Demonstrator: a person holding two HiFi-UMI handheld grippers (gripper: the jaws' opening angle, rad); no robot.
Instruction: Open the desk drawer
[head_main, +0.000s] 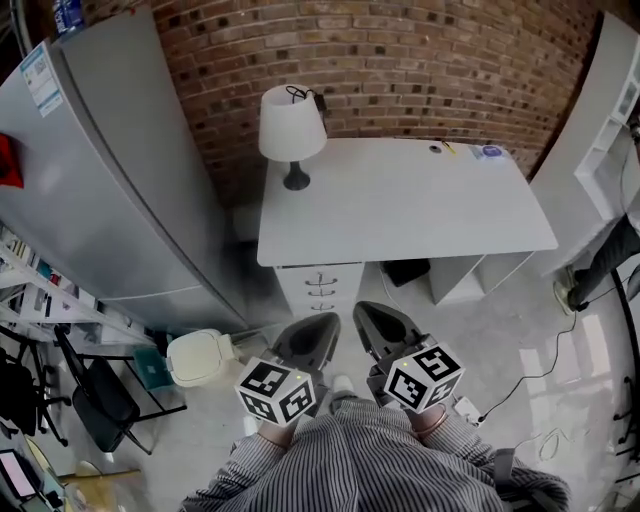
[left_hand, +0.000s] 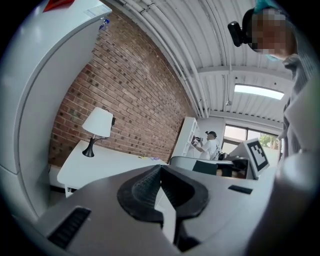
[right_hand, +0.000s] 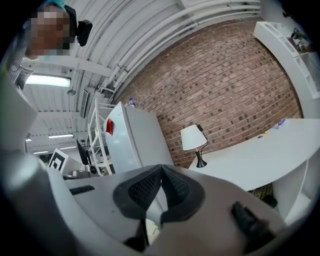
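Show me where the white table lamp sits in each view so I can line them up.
Head view: lamp upper centre, at the back-left corner of the desk.
Left gripper view: lamp left of centre, on the desk.
Right gripper view: lamp just right of centre.
Shared landmark: the brick wall behind it.

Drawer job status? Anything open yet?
Done: nothing. The drawers under the desk all look closed, fronts flush.
In hand: only the approach. The left gripper and right gripper both have their jaws shut with nothing in them, and are held short of the desk.
Left: reach a drawer handle, grip it and pull the drawer out.
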